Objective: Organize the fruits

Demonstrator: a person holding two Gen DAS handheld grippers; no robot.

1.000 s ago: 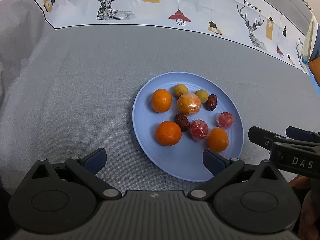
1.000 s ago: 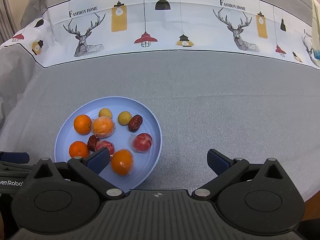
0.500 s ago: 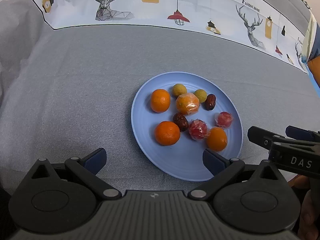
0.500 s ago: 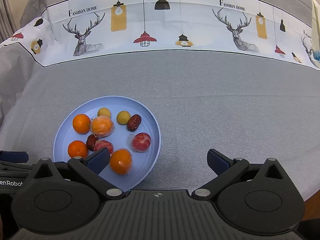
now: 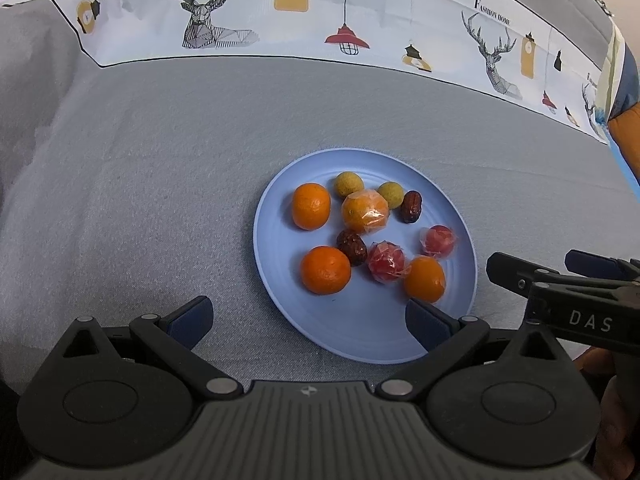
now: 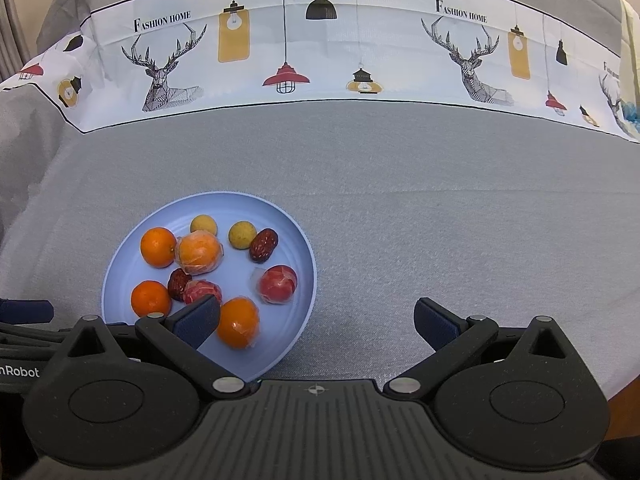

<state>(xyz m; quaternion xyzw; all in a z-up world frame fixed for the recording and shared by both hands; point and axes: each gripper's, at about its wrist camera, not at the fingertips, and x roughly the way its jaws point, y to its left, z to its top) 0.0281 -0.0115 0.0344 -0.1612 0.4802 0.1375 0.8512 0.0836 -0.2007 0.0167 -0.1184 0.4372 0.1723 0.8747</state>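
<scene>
A blue plate (image 5: 360, 340) sits on the grey cloth and holds several fruits: bare oranges (image 5: 311, 205), wrapped oranges (image 5: 365, 211), wrapped red fruits (image 5: 387, 262), two small yellow fruits (image 5: 349, 184) and dark red dates (image 5: 411, 207). My left gripper (image 5: 308, 318) is open and empty over the plate's near edge. My right gripper (image 6: 316, 320) is open and empty to the right of the plate (image 6: 304, 264), its left finger over the rim. It also shows in the left wrist view (image 5: 560, 276).
The grey tablecloth (image 6: 440, 208) has a white printed band (image 6: 320, 52) with deer and lamps along the far side. An orange and blue object (image 5: 626, 120) stands at the far right edge of the left wrist view.
Both views drift very slightly; the plate sits a touch lower-left in frame. The fruits and both jaws are unchanged.
</scene>
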